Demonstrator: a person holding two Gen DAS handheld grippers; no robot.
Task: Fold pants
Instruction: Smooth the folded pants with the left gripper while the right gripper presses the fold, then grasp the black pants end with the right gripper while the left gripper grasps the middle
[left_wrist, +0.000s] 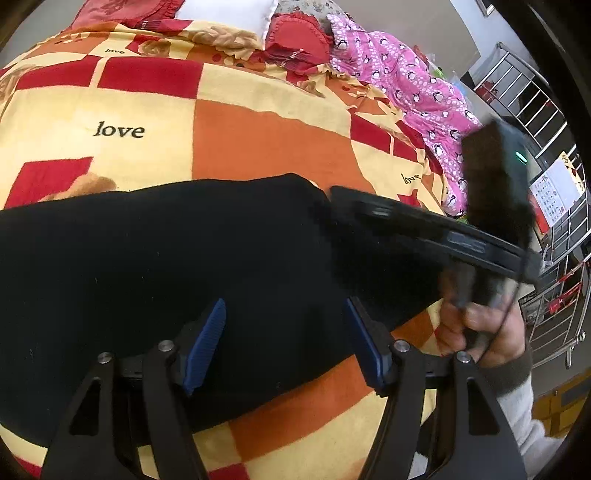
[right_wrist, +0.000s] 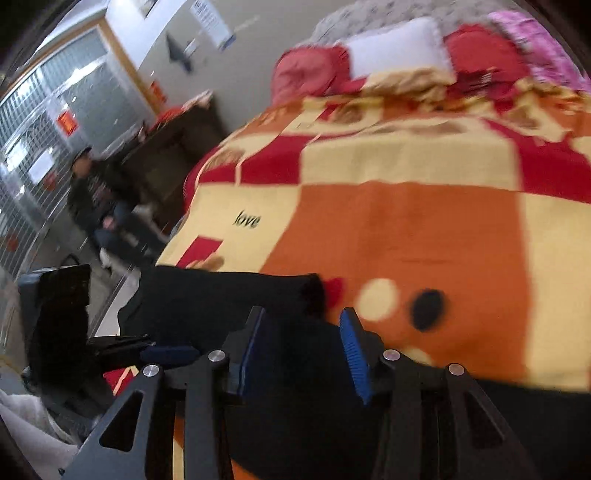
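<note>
Black pants (left_wrist: 155, 258) lie across a bed with a red, orange and cream checked blanket (left_wrist: 258, 136). My left gripper (left_wrist: 284, 332) is open with its blue pads just above the pants, holding nothing. My right gripper shows from the side in the left wrist view (left_wrist: 336, 195), at the pants' far right end. In the right wrist view, my right gripper (right_wrist: 303, 332) is open over the black cloth (right_wrist: 221, 299) near its edge, pads apart. The view is blurred by motion.
Pillows (left_wrist: 229, 11) and a pink penguin-print cover (left_wrist: 413, 85) lie at the bed's far end. A metal rack (left_wrist: 535, 110) stands right of the bed. A seated person (right_wrist: 96, 192) and a dark cabinet (right_wrist: 173, 136) are left of the bed.
</note>
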